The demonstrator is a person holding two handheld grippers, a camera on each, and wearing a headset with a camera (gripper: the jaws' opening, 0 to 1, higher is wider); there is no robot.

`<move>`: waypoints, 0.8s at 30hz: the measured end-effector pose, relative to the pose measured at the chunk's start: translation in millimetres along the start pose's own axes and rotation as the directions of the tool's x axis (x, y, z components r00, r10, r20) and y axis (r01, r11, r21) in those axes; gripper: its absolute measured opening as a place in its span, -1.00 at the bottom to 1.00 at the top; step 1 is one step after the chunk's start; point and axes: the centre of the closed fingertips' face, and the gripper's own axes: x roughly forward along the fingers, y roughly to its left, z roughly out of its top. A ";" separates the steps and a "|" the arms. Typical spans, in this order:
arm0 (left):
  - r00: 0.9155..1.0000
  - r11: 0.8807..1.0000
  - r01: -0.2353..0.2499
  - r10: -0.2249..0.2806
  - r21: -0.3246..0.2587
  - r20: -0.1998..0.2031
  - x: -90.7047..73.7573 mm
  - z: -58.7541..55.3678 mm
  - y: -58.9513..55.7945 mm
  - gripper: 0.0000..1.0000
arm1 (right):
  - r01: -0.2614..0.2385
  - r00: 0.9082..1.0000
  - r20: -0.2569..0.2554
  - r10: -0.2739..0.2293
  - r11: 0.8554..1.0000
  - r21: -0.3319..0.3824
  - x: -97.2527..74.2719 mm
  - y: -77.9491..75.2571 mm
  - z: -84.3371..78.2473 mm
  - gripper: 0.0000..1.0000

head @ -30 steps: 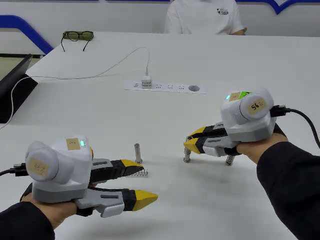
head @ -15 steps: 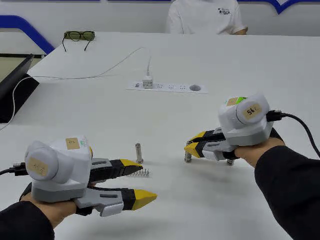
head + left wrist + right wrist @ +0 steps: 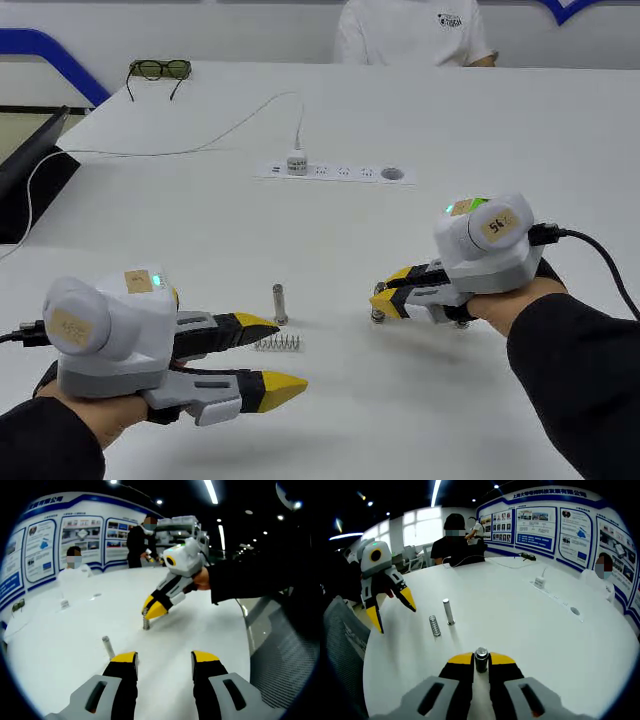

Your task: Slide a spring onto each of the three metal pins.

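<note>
Ideally the right tool point(image 3: 384, 297), narrow around its pin point(image 3: 481, 656), should seat that spring point(image 3: 146, 625) squarely before the wide-open left tool point(image 3: 290, 352) fetches the loose spring point(image 3: 277, 343) beside the bare pin point(image 3: 279, 303)

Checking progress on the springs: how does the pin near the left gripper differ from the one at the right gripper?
The left pin is bare; the right pin carries a spring. The left pin stands free ahead of the open left gripper; the right pin's top sits between the shut right gripper's fingers. Both stand upright on the table.
</note>
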 end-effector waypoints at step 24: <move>0.997 0.998 -0.058 0.059 0.015 -0.046 -5.4 -11.8 35.4 -0.16 | 0.034 0.999 0.028 -0.034 0.999 0.003 -29.4 6.5 -2.3 -0.56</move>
